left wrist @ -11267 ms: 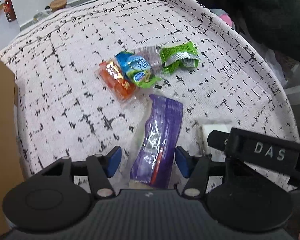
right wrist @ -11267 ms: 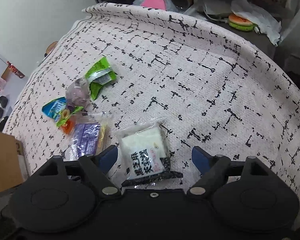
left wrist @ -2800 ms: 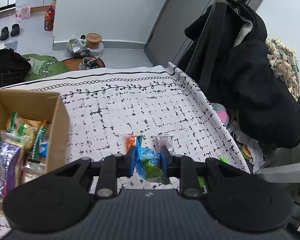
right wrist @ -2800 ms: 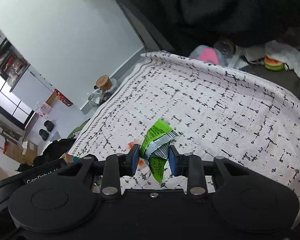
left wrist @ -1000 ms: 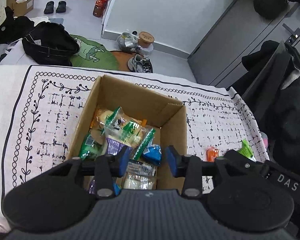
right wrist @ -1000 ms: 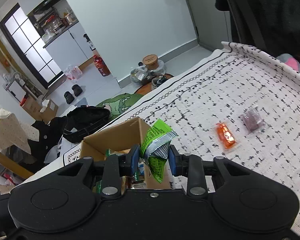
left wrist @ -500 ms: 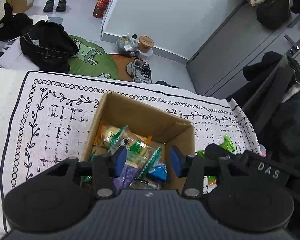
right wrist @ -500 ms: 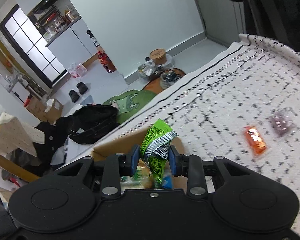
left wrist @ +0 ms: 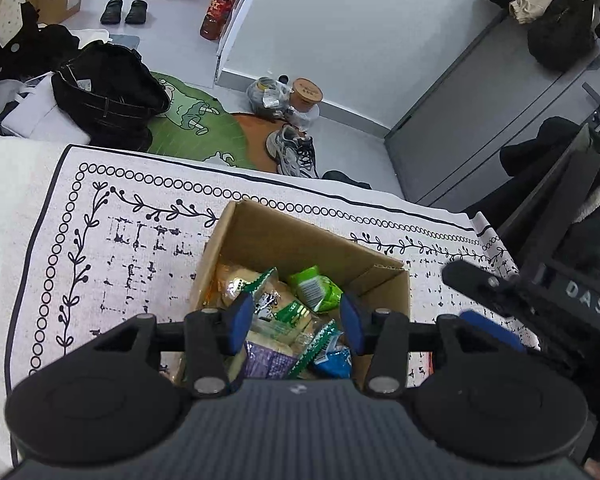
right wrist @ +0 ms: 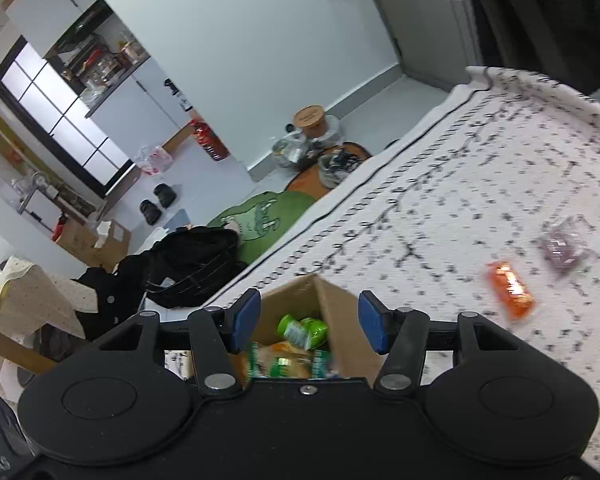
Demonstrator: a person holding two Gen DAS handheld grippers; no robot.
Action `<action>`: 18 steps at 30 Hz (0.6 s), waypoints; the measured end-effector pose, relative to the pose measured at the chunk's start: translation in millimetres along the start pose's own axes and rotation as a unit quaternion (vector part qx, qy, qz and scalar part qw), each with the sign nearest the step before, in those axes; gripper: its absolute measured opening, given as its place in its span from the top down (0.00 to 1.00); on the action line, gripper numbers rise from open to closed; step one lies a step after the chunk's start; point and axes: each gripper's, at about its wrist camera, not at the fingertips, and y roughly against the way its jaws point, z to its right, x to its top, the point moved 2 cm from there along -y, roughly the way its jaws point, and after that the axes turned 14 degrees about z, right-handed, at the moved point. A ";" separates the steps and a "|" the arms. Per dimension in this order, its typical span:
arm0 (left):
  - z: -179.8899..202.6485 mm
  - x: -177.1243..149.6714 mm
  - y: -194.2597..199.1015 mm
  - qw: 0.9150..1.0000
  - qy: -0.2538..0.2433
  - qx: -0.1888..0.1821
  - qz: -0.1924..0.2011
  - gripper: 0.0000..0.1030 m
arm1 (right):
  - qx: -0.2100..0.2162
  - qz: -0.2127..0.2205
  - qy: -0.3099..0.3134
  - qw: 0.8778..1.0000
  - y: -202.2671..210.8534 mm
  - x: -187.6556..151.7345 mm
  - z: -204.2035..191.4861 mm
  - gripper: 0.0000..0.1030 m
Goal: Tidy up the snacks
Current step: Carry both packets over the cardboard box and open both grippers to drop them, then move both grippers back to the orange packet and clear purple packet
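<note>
Left gripper [left wrist: 296,322] jaws spread, nothing between them, over the cardboard box [left wrist: 300,242]. Right gripper [right wrist: 306,322] also wide apart, empty, above the same box. Green snack packet [left wrist: 315,288] lies inside the box at 12 o'clock of the left fingers, on top of other packets. Box walls stand close around the pile. Orange snack [right wrist: 510,290] and purple packet [right wrist: 564,246] sit apart on the tablecloth [right wrist: 480,184] at 3 o'clock in the right view, bare cloth around them. Right gripper body crowds the box's 3 o'clock side in the left view.
</note>
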 end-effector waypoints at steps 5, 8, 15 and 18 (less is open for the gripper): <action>15.2 -2.4 4.8 1.000 -0.013 -0.006 -0.001 0.55 | -0.014 0.007 -0.003 1.000 23.0 10.6 26.4 0.47; 23.8 -2.8 10.3 1.000 -0.022 -0.002 0.003 0.47 | -0.023 0.012 0.000 1.000 35.6 16.6 41.4 0.47; 42.7 -5.0 24.5 0.999 -0.041 0.018 0.014 0.29 | -0.037 0.022 -0.011 0.999 60.2 28.7 78.2 0.47; 54.3 -9.0 27.0 0.999 -0.050 0.019 0.010 0.28 | -0.042 0.026 -0.016 0.999 69.7 34.2 91.7 0.46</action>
